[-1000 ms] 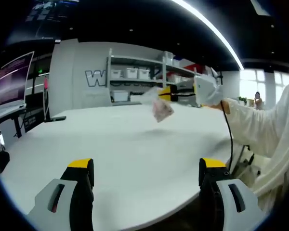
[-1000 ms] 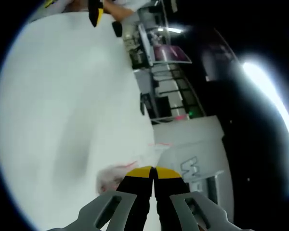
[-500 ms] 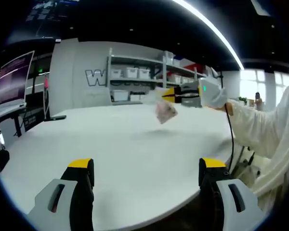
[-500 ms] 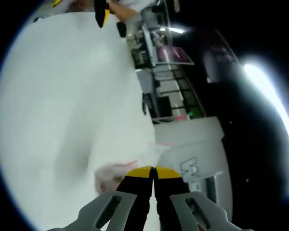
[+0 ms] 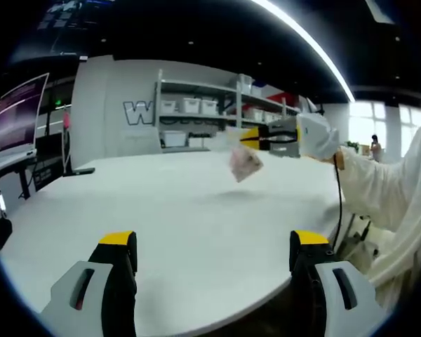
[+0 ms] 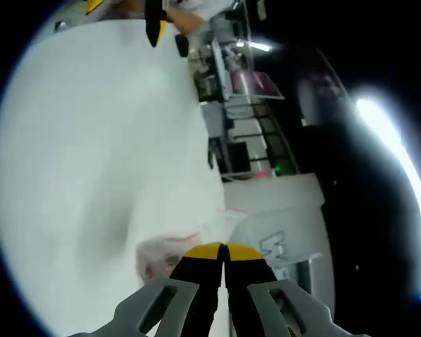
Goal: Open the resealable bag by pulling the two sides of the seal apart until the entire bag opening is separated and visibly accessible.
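Note:
A small clear resealable bag (image 5: 243, 160) with pinkish contents hangs in the air above the white table (image 5: 161, 210). My right gripper (image 5: 247, 139) comes in from the right of the left gripper view, shut on the bag's top edge. In the right gripper view the same bag (image 6: 161, 254) dangles to the left of the closed yellow-tipped jaws of the right gripper (image 6: 223, 251), its seal edge (image 6: 233, 212) poking past them. My left gripper (image 5: 214, 246) stands open low over the table's near edge, far from the bag, with nothing between its fingers.
A shelf unit (image 5: 203, 119) with white bins lines the far wall, and a monitor (image 5: 17, 116) stands on a desk at the left. A person's white sleeve (image 5: 386, 189) reaches in from the right. The left gripper's yellow tip (image 6: 154, 21) shows at the table's far side.
The right gripper with the bag has drifted slightly right and turned more side-on in the left gripper view. The left gripper has stayed still and open.

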`<state>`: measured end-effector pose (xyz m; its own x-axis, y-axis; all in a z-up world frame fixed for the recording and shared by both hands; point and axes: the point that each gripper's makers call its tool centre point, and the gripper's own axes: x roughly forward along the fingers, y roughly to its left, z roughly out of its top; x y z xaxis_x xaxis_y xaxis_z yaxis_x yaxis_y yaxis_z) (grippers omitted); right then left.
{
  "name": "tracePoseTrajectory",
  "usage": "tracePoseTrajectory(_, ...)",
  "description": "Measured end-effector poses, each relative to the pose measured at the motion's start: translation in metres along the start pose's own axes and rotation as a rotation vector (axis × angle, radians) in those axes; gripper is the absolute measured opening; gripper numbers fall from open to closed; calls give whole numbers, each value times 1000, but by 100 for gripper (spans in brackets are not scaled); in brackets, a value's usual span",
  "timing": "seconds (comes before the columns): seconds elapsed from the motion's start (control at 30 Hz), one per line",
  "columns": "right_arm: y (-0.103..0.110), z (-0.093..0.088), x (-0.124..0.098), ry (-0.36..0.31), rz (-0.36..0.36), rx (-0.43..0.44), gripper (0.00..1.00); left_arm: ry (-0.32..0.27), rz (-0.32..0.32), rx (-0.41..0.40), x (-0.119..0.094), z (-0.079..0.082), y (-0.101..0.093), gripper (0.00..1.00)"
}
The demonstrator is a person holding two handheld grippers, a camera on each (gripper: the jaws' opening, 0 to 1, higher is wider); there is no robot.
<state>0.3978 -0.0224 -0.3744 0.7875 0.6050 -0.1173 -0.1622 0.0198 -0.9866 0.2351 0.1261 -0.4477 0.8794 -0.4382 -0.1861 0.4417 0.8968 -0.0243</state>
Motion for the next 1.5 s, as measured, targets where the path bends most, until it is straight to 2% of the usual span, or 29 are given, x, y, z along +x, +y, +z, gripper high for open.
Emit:
tracePoseTrajectory(0.97, 16, 15, -33, -21, -16, -12, 0, 5, -3, -1, 0, -5, -3, 89)
tracePoseTrajectory(1.5, 32, 26, -49, -43, -5, -10, 0, 13, -8, 1, 1, -5, -6, 89)
